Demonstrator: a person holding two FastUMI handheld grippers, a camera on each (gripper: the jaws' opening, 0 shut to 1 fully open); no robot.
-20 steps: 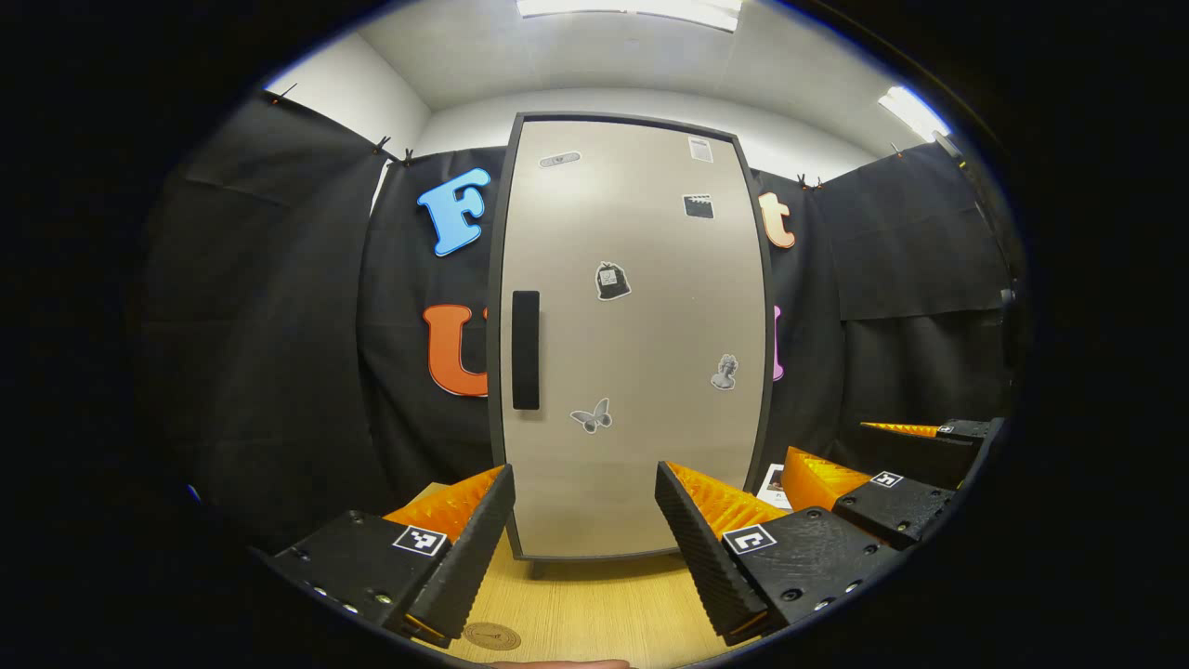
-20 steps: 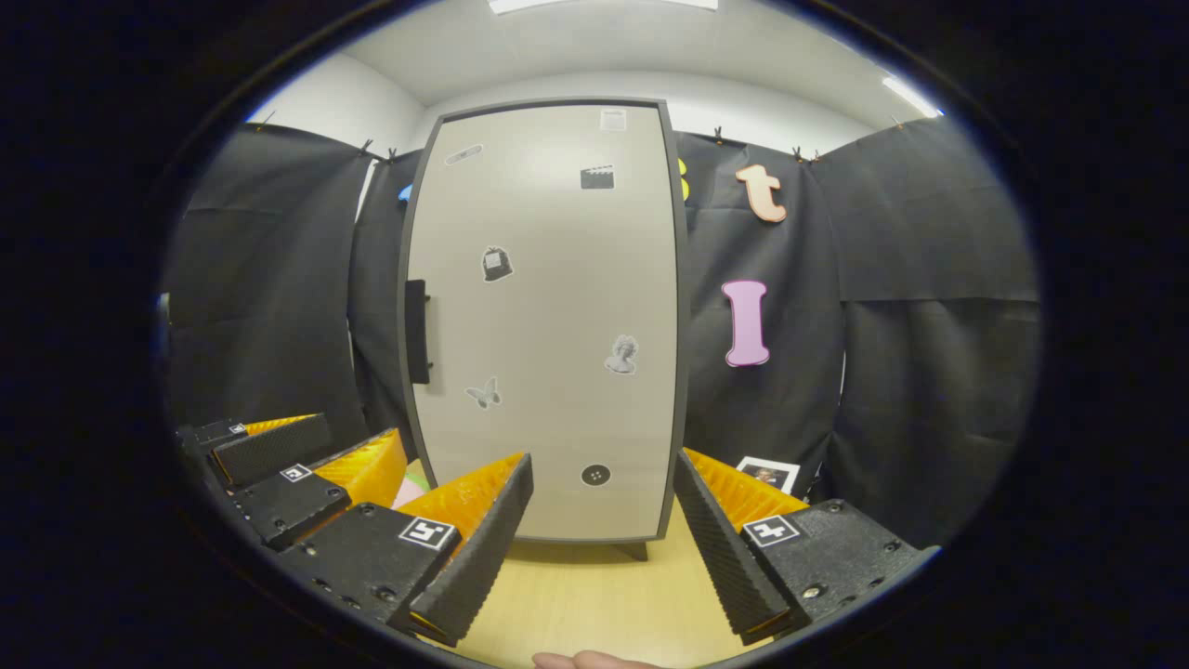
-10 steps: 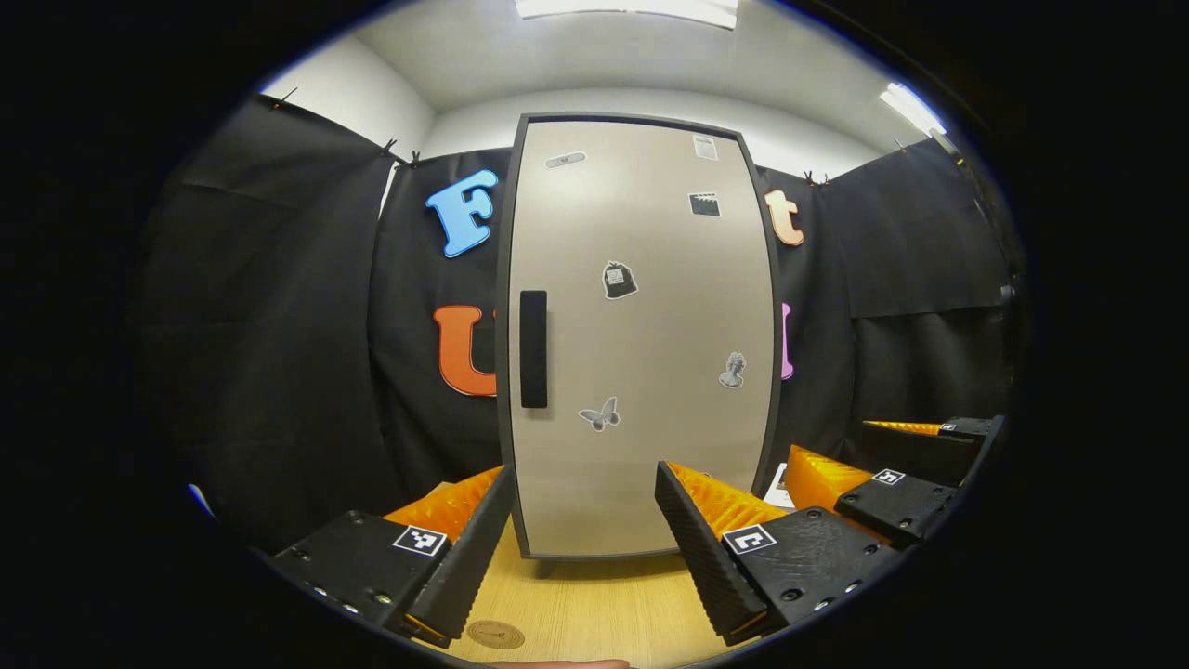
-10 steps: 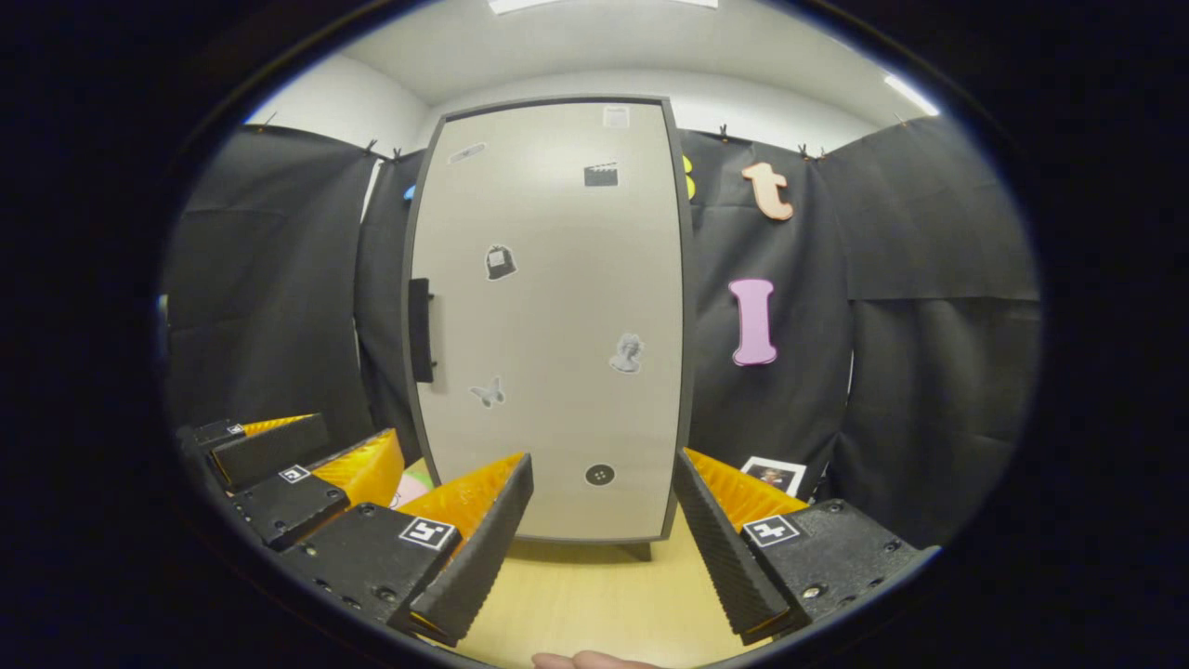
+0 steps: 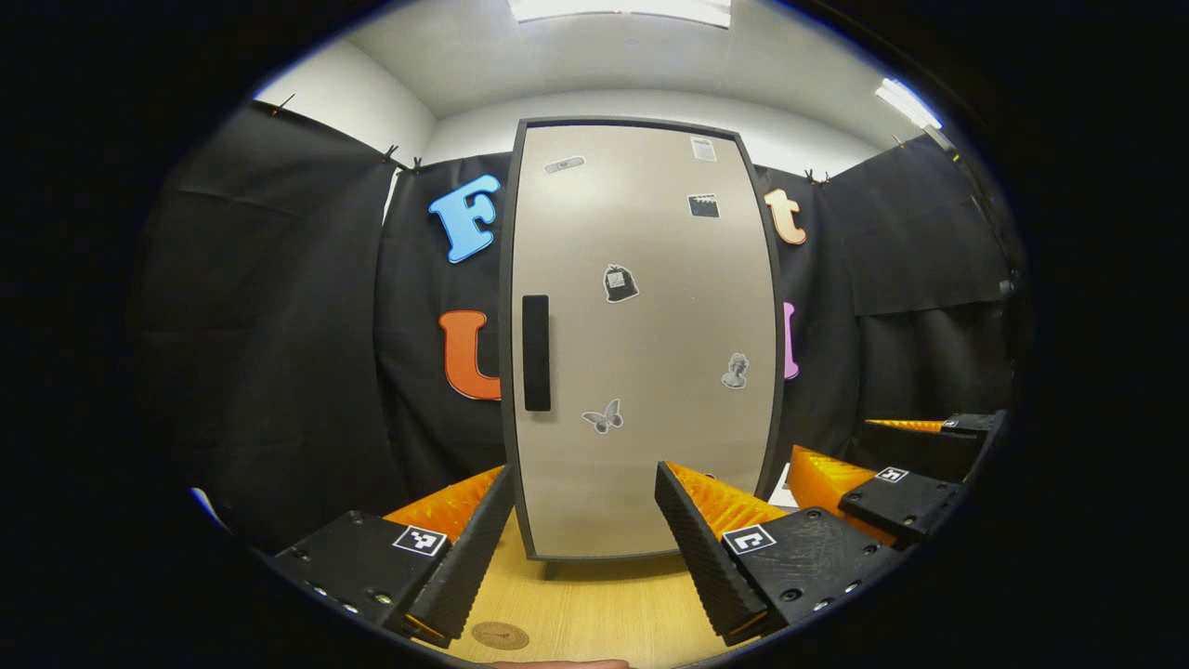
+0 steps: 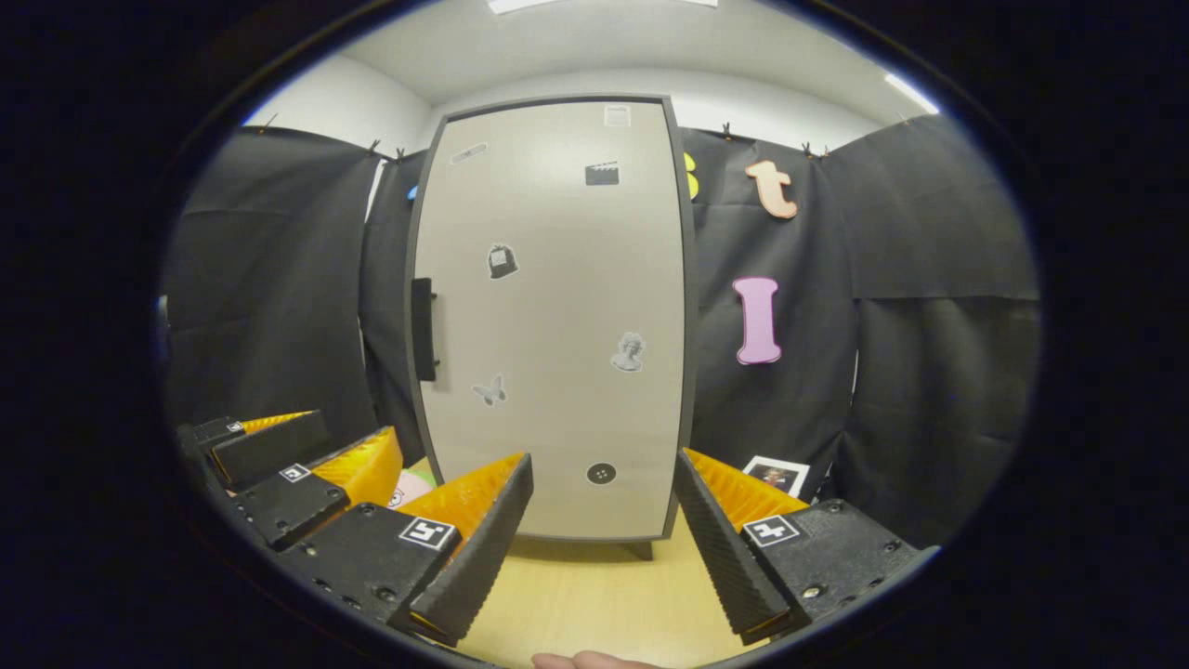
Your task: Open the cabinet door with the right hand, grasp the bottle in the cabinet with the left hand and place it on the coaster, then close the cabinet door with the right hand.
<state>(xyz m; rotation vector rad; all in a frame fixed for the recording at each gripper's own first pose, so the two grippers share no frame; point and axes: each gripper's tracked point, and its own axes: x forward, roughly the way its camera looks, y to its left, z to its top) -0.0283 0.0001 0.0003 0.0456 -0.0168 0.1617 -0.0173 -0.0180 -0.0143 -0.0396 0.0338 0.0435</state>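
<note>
- The coaster (image 5: 499, 636), a small round brown disc, lies on the wooden surface (image 5: 594, 604) at the bottom of the frame in the left gripper view.
- The left tool (image 5: 582, 506) is wide open and holds nothing.
- The cabinet door (image 5: 641, 334) stands closed in the centre of the frame: a tall, pale, flat panel with small stickers. It looks stiff and smooth.
- The dark upright handle (image 5: 536, 353), on the door's left edge, is probably the place to take hold.
- The bottle should be behind the door; I cannot see it.
- The right tool (image 6: 602, 502) is also wide open and empty, well apart from the handle.
</note>
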